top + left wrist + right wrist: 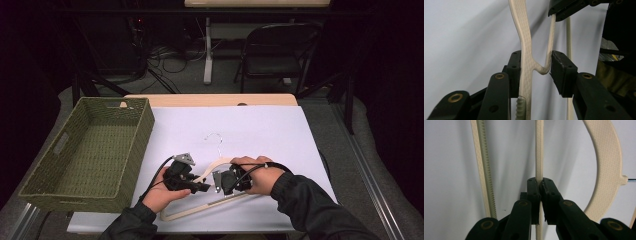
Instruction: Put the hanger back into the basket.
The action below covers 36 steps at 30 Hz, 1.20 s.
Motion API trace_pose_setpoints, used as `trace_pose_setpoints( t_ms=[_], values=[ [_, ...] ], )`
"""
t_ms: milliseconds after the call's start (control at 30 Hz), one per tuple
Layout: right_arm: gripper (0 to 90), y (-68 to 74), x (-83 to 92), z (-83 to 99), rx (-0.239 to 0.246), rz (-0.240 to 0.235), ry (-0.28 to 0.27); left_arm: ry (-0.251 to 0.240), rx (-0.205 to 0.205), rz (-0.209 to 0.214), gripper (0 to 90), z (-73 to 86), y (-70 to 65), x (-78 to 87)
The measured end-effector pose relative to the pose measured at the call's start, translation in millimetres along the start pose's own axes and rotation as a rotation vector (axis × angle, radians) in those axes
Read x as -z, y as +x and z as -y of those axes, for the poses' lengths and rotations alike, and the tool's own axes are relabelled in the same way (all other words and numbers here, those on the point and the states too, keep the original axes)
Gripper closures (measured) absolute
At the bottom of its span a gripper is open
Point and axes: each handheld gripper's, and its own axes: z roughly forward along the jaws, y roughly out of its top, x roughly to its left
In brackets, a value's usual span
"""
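One cream hanger [220, 165] with a metal hook [215, 137] is seen lying on the white sheet [260, 130] near the front of the tabletop [210, 99]. Its thin strip is clamped tight by the right gripper [539, 185]. The left gripper [535, 62] is set around the hanger's forked part, jaws pressed against both sides. A woven green basket [130, 150] stands to the left, apart from the hanger. Each gripper is held in a hand.

Right gripper [540, 185] jaws clamped on thin strut of cream hanger [607, 162]; white surface [449, 182] behind.
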Motion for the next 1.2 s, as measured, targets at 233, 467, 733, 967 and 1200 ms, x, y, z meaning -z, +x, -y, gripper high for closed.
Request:
trace_pose_setpoints(
  t_ms=[233, 467, 733, 967, 1200],
  values=[
    [85.4, 1.1, -0.8, -1.0, 0.018, 0.005, 0.018, 0.002, -0.014, 0.011, 70.5, 0.5, -2.6, 2.6],
    [85.7, 1.4, -1.6, -2.3, 0.015, 0.002, 0.021, 0.017, -0.018, 0.016, 77.1, 1.1, -2.8, 2.7],
    [84.6, 0.5, -2.7, -1.9, -0.004, -0.005, 0.019, 0.021, -0.012, 0.031, 80.0, 0.9, -1.7, 3.1],
    [71.0, -1.9, -1.4, -0.4, -0.034, 0.009, -0.01, 0.022, -0.011, 0.047, 81.2, 0.7, -0.6, 3.7],
    [66.7, -1.5, 5.7, 5.1, -0.087, 0.016, -0.052, 0.021, -0.007, 0.081, 85.6, 0.4, -2.0, 5.6]
  ],
)
